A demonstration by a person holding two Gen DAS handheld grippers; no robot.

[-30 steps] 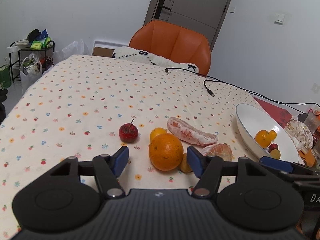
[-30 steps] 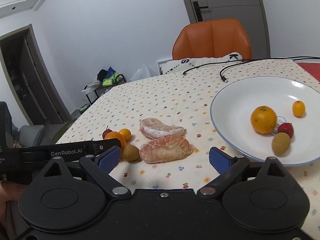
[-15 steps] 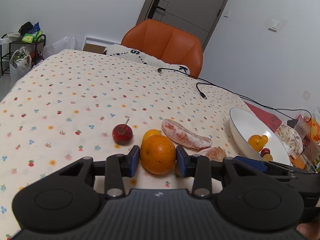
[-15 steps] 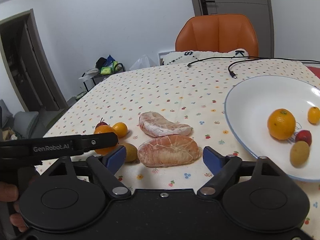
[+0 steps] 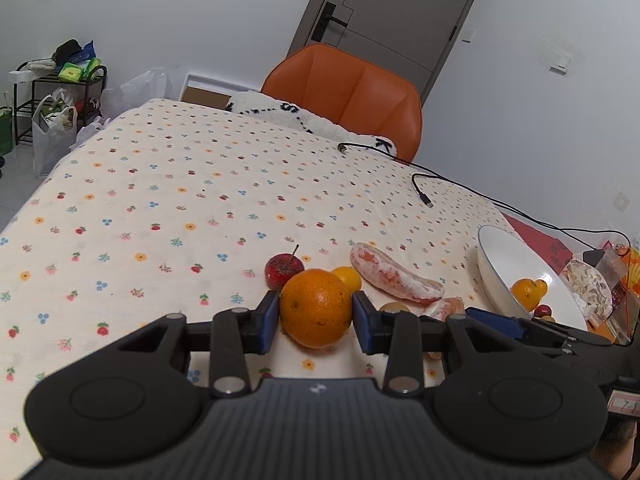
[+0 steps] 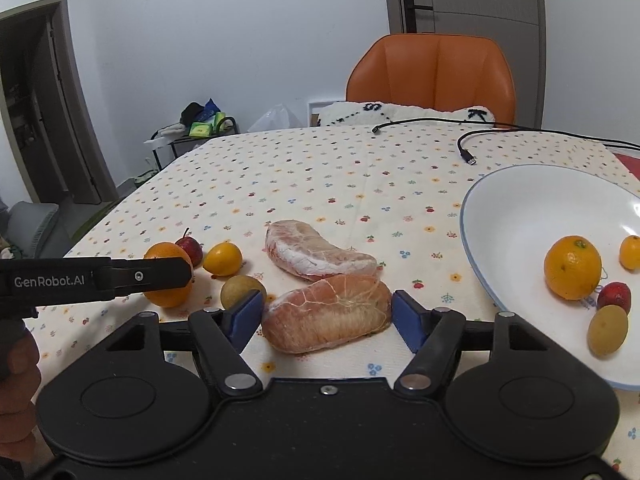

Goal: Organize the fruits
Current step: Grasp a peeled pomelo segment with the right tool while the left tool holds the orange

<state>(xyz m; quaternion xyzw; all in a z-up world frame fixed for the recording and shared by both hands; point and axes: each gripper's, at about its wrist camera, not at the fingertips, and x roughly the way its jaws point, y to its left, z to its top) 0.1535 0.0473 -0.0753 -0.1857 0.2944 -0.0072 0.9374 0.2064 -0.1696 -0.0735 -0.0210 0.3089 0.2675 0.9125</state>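
Pinching orange (image 5: pixel 315 308) in left gripper (image 5: pixel 315 316), right gripper (image 6: pixel 327 314) spread around pomelo (image 6: pixel 326 312); next, lifting toward plate (image 6: pixel 516 200).

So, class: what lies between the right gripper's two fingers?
In the right wrist view, the nearer peeled pomelo segment lies between the open right gripper fingers; whether they touch it is unclear.

Even, soft indoor light, sharp focus, faint shadows under the fruit, a mild sheen on the white plate (image 6: pixel 516 216), and fisheye-bent, dark-cornered edges.
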